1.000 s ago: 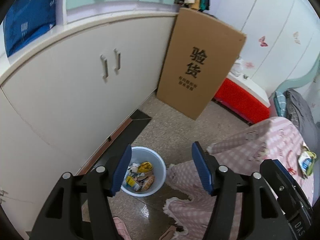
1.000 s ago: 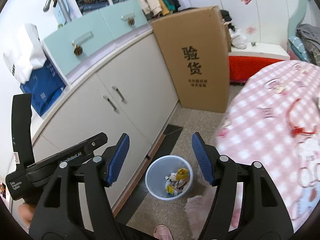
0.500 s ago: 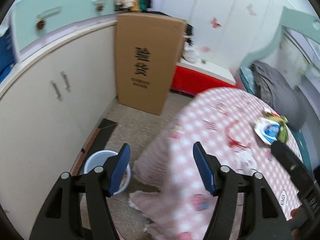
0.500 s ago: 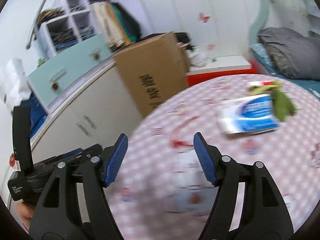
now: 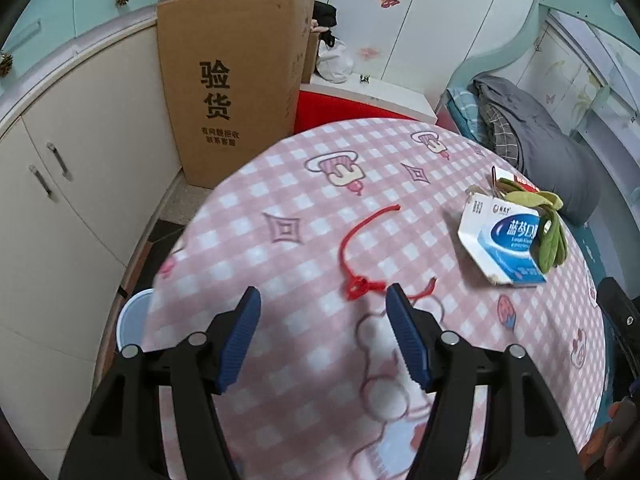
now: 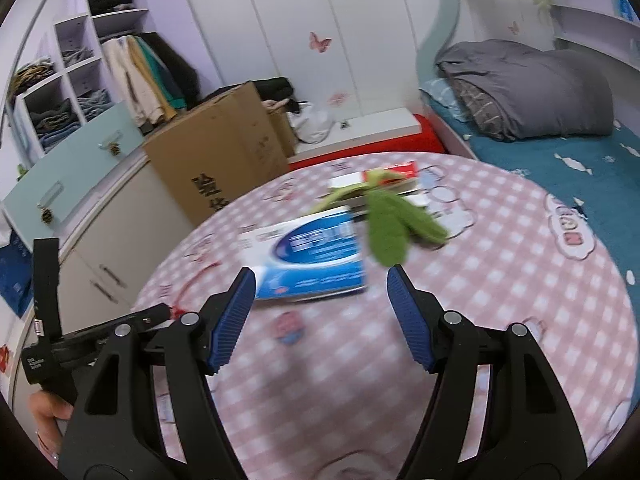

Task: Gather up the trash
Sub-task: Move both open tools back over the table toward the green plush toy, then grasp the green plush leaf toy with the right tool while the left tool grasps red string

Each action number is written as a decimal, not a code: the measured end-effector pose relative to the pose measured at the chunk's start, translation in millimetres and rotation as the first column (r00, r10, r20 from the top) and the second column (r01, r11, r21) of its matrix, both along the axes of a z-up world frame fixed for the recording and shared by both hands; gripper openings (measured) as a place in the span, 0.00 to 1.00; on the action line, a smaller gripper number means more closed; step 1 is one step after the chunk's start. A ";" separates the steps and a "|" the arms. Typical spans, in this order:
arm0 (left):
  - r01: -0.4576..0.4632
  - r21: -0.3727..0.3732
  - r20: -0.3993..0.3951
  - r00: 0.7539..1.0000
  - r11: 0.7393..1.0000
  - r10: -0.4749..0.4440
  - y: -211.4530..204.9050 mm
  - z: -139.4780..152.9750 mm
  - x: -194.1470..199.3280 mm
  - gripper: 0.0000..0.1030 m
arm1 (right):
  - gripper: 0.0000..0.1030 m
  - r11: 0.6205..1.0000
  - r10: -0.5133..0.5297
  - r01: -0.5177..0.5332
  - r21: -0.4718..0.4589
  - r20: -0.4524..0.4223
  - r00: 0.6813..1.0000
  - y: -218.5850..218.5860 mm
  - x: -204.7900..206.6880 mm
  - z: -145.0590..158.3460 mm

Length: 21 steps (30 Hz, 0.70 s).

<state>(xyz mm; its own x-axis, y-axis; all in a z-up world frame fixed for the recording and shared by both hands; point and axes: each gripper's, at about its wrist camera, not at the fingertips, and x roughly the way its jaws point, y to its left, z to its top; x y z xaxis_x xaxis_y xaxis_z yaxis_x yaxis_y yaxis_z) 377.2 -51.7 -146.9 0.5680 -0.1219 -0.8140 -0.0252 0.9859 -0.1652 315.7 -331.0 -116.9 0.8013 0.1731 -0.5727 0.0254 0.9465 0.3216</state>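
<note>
Round table under a pink checked cloth point(image 5: 288, 216), filling most of both views. At 9 o'clock, below its edge: rim of a white bin point(image 5: 130, 320). On the cloth: blue-and-white box point(image 5: 502, 240), green peel point(image 5: 550, 226) draped over its far end, red string point(image 5: 362, 256). Left gripper point(image 5: 323, 334): released, empty, string just past the fingertips at 12 o'clock. Right gripper point(image 6: 321, 316): released, empty, box straight ahead at 12, peel at 1 o'clock.
</note>
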 end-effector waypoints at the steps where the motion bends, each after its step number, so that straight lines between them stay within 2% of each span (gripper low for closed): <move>1: 0.002 0.005 0.001 1.000 1.000 -0.002 -4.5 -1.6 4.0 0.62 | 0.66 1.000 -0.010 0.010 -0.006 -0.001 1.000 -6.1 2.6 -0.5; 3: 0.005 0.012 0.002 1.000 1.000 -0.005 -9.7 -3.2 8.7 0.60 | 0.66 0.999 -0.039 0.039 -0.020 -0.005 0.999 -21.2 10.3 -2.3; 5: 0.003 0.024 -0.004 1.000 1.000 -0.003 -15.0 -6.4 14.8 0.37 | 0.66 0.998 -0.061 0.060 -0.037 -0.018 0.998 -33.9 19.6 -4.8; 6: 0.002 0.022 -0.012 1.000 1.000 -0.002 -15.4 -7.6 17.7 0.35 | 0.66 0.996 -0.072 0.070 -0.045 -0.027 0.997 -40.7 25.3 -6.7; 8: 0.007 0.016 -0.002 1.000 1.000 -0.007 -16.7 -8.3 21.2 0.08 | 0.66 0.996 -0.076 0.073 -0.056 -0.051 0.996 -49.0 37.1 -10.7; 10: 0.010 0.014 0.011 1.000 1.000 -0.010 -17.7 -8.5 25.6 0.03 | 0.66 0.995 -0.079 0.075 -0.065 -0.063 0.995 -54.8 48.7 -15.0; 19: -0.052 0.009 0.157 0.986 0.999 0.050 -5.8 22.5 29.7 0.03 | 0.66 0.997 0.003 -0.009 -0.073 -0.085 0.996 -38.5 88.5 -28.5; 20: -0.054 0.009 0.169 0.984 0.998 0.052 -4.8 26.3 29.0 0.03 | 0.63 0.996 0.002 -0.010 -0.089 -0.095 0.996 -35.1 92.7 -30.3; 21: -0.056 0.011 0.180 0.982 0.998 0.054 -4.2 29.4 28.2 0.03 | 0.48 0.995 0.003 -0.013 -0.095 -0.099 0.995 -32.6 95.3 -31.1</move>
